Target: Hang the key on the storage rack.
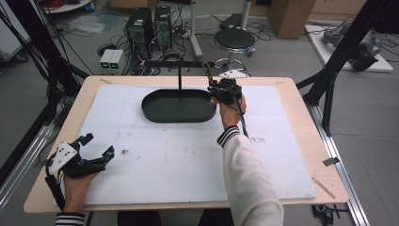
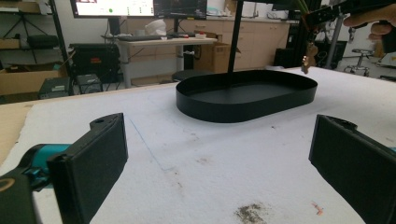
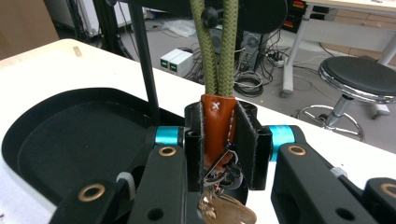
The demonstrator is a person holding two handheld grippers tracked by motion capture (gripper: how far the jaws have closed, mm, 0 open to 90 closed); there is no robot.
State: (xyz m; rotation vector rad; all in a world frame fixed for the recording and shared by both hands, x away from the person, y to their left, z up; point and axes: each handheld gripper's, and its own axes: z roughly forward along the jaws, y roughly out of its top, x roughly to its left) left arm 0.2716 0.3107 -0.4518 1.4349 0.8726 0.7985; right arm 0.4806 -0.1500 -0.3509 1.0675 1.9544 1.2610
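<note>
Pinching a brown leather tab [image 3: 217, 123], the right gripper's [image 3: 219, 144] fingers [image 3: 194, 149] press on it from both sides. Two green cords [image 3: 215, 46] rise side by side from the top of the tab. A metal ring and a brass key [image 3: 227, 211] hang under the tab, below the fingers. So the key bunch is up in the air, held by the right gripper, near the right end of the black tray [image 3: 56, 140]. In the high view the right gripper [image 1: 225, 92] sits at the right end of the tray [image 1: 179, 106], on the far part of the worktop [image 1: 291, 136]. The green cord [image 1: 206, 70] sticks up from it, close to the crossbar of a thin black stand [image 1: 179, 70] that rises from the tray.

The left gripper's [image 2: 219, 154] fingers [image 2: 93, 163] are spread wide with nothing between them. They point across the white mat [image 2: 210, 154] toward the tray [image 2: 247, 95]. In the high view the left gripper [image 1: 96, 153] is held low at the near left of the worktop, well apart from the tray. Far off in the left gripper view, the key [image 2: 307, 60] dangles above the right end of the tray, under the other hand [image 2: 373, 23].
</note>
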